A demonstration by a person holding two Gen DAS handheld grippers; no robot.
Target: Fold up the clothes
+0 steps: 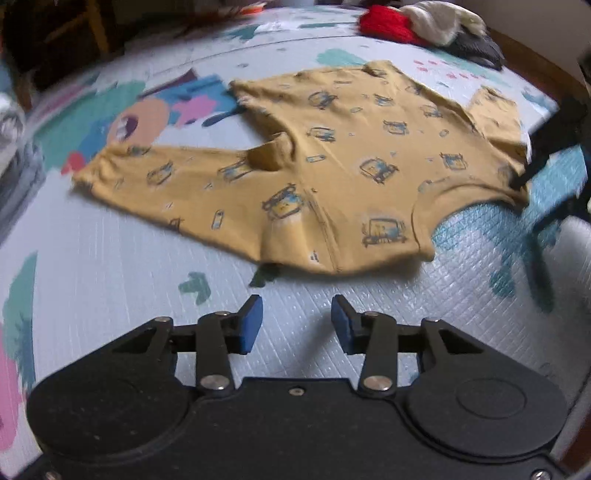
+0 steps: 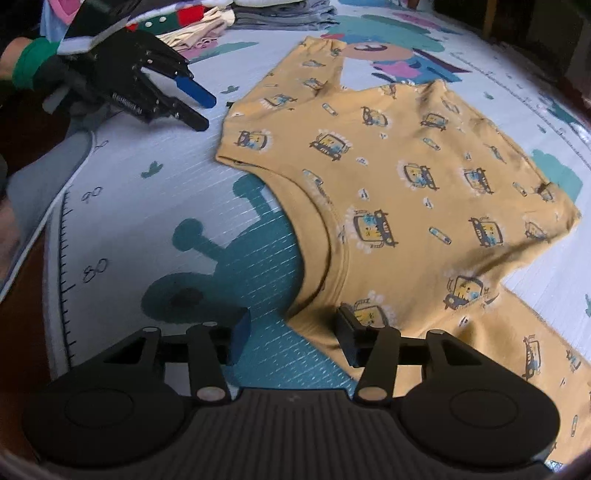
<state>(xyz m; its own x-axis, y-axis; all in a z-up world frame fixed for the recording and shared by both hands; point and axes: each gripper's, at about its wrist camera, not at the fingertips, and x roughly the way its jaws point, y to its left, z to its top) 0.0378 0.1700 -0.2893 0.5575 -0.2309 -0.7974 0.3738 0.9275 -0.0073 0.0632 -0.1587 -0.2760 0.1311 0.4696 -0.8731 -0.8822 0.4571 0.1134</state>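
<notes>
A: Where is the yellow shirt (image 1: pixel 332 155) now?

B: It lies spread on the play mat (image 1: pixel 110 258), printed side up, with small blue and yellow car drawings. In the left wrist view one sleeve goes out to the left, and the neck opening is at the right side of the picture.

A: And the left gripper (image 1: pixel 297 321), is it holding the cloth?

B: No. Its blue pads (image 1: pixel 251 325) stand apart and only bare mat is between them. The near edge of the shirt is a little ahead of the fingertips, not touching them. In the right wrist view the same gripper (image 2: pixel 205 110) is at the upper left, above the mat, just beside the shoulder corner of the shirt (image 2: pixel 388 177), with a green sleeve (image 2: pixel 31 66) behind it.

A: What about the right gripper (image 2: pixel 291 332)?

B: Its jaws are also parted. The edge of the shirt beside the collar lies in the gap, against the right finger, and the left finger is over the teal figure on the mat (image 2: pixel 110 229). The pads do not press the cloth, so it is released.

A: Anything else on the mat?

B: Far behind the shirt there is a pile of clothes (image 1: pixel 424 26), red, cream and dark grey. In the right wrist view folded clothes (image 2: pixel 280 14) lie at the far edge of the mat.
</notes>
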